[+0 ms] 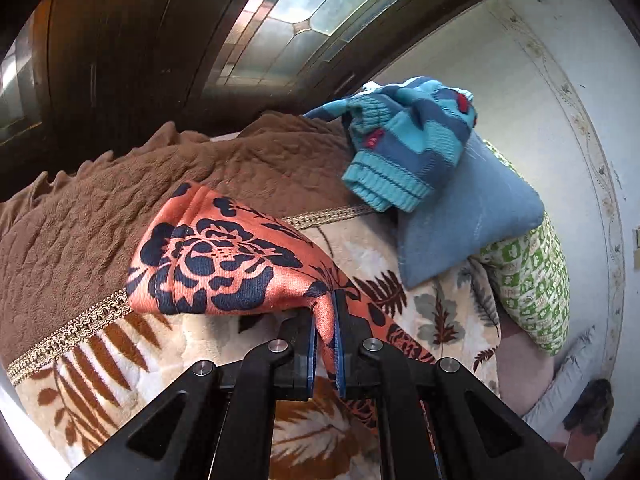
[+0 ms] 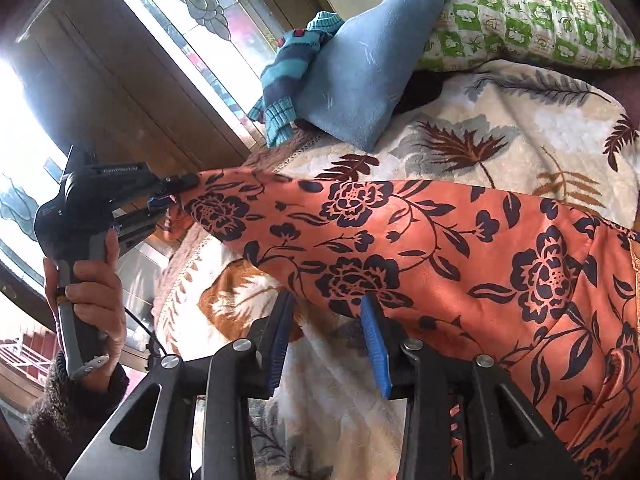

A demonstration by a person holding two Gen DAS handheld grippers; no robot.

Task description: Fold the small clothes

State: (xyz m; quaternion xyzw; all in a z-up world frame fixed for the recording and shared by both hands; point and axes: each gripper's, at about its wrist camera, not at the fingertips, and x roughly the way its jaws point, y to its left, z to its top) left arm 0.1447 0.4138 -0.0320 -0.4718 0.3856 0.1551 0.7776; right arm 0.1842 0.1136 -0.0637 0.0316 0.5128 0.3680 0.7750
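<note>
Left tongs [image 1: 325,320] pinch the orange floral garment [image 2: 440,240] lifted over the bed [image 2: 520,132]; right tongs [image 2: 326,312], parted and empty, should clamp its near edge squarely, keeping cloth taut.

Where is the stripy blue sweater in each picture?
Left wrist view: the striped sweater sits upper right of centre, draped on the blue pillow.
Right wrist view: the sweater is top centre-left, left of that pillow.
Shared landmark: the green checked pillow behind the blue one.
</note>
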